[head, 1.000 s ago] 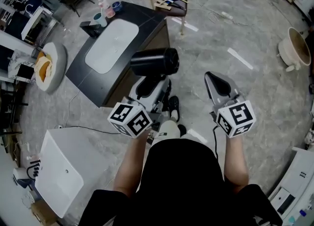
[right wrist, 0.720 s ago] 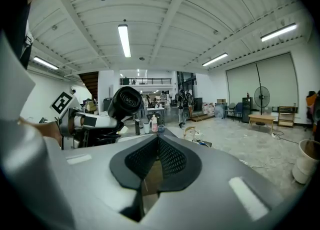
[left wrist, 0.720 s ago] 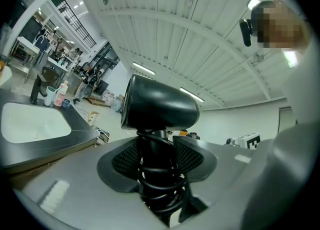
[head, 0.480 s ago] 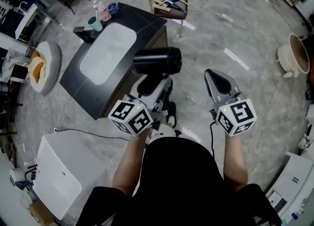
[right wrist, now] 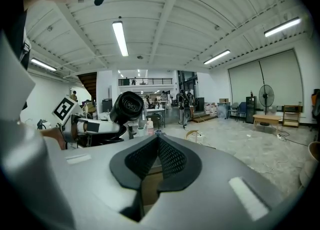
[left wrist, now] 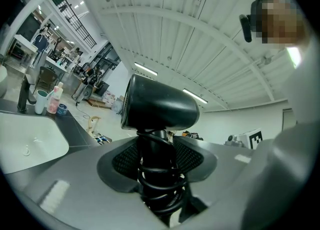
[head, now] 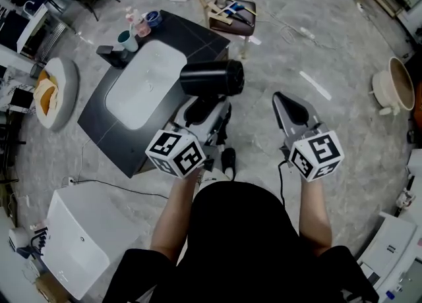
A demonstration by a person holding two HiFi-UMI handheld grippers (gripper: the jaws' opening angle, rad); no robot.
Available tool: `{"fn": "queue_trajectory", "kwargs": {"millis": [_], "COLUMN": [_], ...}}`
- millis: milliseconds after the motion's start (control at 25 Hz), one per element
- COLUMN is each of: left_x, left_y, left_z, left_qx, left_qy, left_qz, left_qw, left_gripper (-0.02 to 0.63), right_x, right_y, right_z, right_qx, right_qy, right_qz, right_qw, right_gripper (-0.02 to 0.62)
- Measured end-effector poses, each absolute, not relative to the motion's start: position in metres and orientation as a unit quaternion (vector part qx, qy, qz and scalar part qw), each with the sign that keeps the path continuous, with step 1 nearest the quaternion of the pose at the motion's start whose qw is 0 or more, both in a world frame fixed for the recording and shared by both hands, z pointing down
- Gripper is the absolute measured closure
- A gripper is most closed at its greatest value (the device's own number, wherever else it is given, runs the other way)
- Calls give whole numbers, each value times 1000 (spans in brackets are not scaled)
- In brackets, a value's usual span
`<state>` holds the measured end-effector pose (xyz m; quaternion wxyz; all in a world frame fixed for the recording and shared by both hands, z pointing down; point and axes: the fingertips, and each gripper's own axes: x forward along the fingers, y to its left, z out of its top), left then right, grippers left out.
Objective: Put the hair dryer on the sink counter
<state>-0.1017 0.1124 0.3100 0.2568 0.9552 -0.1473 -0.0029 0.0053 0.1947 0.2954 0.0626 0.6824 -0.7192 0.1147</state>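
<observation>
At the far left of the head view a round white cushion (head: 60, 91) lies on the grey floor (head: 343, 38), and a white box (head: 82, 242) stands nearer the person, low in the frame. Next comes the dark sink counter (head: 109, 127) with its white basin (head: 146, 83). At its far end stand a black faucet (head: 107, 53), a cup (head: 127, 40), a pink bottle (head: 140, 25) and a small blue dish (head: 153, 16). Just beside the counter's right edge, the left gripper (head: 203, 105) holds the black hair dryer (head: 212, 78) up in the air. The dryer's barrel lies level above the jaws and rests on nothing, so it is near the counter but not on it. The left gripper view shows the grip plainly. The left gripper (left wrist: 160, 161) has its jaws set fairly wide, and their ribbed pads (left wrist: 190, 156) are clamped on the dryer's handle, which has the cord (left wrist: 161, 186) coiled round it. The hair dryer (left wrist: 160, 109) stands upright out of them. Beyond the counter's far right corner sits a wooden stool (head: 224, 5). To the right of the dryer and well apart from it, the right gripper (head: 282, 103) is held out over the floor. In its own view the right gripper (right wrist: 159, 143) has its jaw tips closed together with nothing between them. At the far right edge a beige pot (head: 393, 84) sits on the floor.
</observation>
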Motion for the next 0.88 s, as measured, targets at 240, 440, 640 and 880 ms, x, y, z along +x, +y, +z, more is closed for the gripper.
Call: {"fn": "queue_trajectory", "kwargs": {"millis": [240,440,640,880], "left_x": [-104,-108,-109,-100], "left_y": [87,76,61,38], "left_z": [321,328,332,332], "left_qx": [952,949,945,938], "left_qy": [-157,-168,-183,-206], "left_qz": [7,12,12,6], "left_qw": [262,267,271,277], "left_gripper": [414,414,414,414], "right_x": [4,4,5,15], "right_y": [164,144,121,87], "right_z": [296,301,302,299], "right_qx": [679,674,657,632], "right_qy": [-722,-725,-742,-764], "right_qz": [119,129,122,116], "right_qw": [64,62,64,63], "right_gripper": [586,584,584,584]}}
